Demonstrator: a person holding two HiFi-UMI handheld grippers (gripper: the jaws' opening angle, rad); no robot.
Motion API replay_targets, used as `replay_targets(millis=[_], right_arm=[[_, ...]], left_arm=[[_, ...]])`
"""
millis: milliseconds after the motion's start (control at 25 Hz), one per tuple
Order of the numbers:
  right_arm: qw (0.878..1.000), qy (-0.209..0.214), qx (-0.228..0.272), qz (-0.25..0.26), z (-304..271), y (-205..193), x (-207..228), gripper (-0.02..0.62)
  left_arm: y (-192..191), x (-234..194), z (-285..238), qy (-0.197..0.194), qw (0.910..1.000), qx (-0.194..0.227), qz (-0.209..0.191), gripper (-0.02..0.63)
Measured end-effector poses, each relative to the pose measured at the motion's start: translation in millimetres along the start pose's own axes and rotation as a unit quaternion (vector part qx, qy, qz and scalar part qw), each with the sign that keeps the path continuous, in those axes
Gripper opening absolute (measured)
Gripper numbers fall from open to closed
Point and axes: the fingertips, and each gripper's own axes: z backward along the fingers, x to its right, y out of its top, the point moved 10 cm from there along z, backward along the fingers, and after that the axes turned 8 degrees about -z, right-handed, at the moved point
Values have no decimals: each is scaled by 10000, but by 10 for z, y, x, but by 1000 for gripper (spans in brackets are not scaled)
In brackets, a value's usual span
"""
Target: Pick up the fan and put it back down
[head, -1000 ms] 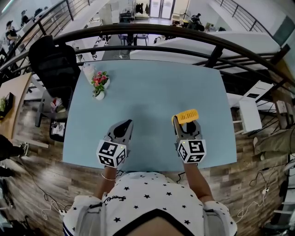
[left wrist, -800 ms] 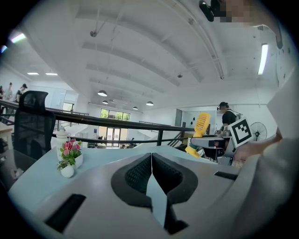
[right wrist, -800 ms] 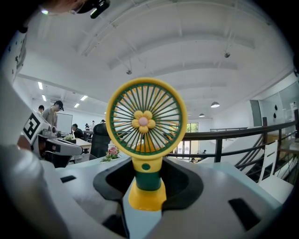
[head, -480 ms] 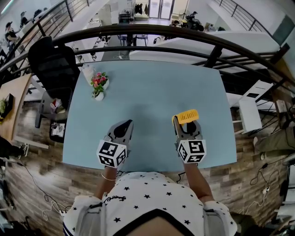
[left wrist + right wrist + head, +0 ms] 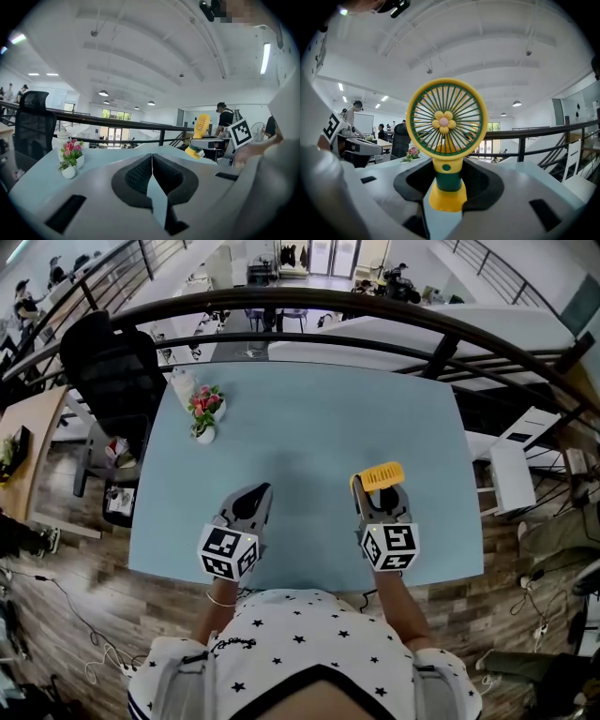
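A small yellow and green fan (image 5: 446, 119) with a flower hub stands upright between the jaws of my right gripper (image 5: 446, 183). The jaws are shut on its green stem and yellow base. From above, the fan (image 5: 382, 475) pokes out in front of the right gripper (image 5: 380, 493) over the near right part of the light-blue table (image 5: 309, 418). I cannot tell whether its base touches the table. My left gripper (image 5: 255, 493) hovers near the table's front edge, level with the right one. Its jaws (image 5: 151, 157) are shut on nothing. The fan (image 5: 202, 125) shows to its right.
A small white pot of pink flowers (image 5: 203, 412) and a white bottle (image 5: 181, 385) stand at the table's far left. A black office chair (image 5: 108, 362) sits beyond the left edge. A dark railing (image 5: 328, 301) runs behind the table. Bare tabletop lies ahead of both grippers.
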Motion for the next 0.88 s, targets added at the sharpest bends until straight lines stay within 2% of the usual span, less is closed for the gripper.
replay_targets(millis=[880], right_arm=[[9995,47,-292,-76,-328,-203,25,175]], left_arm=[[-49,-155,88,299,9994,-159,56,29]])
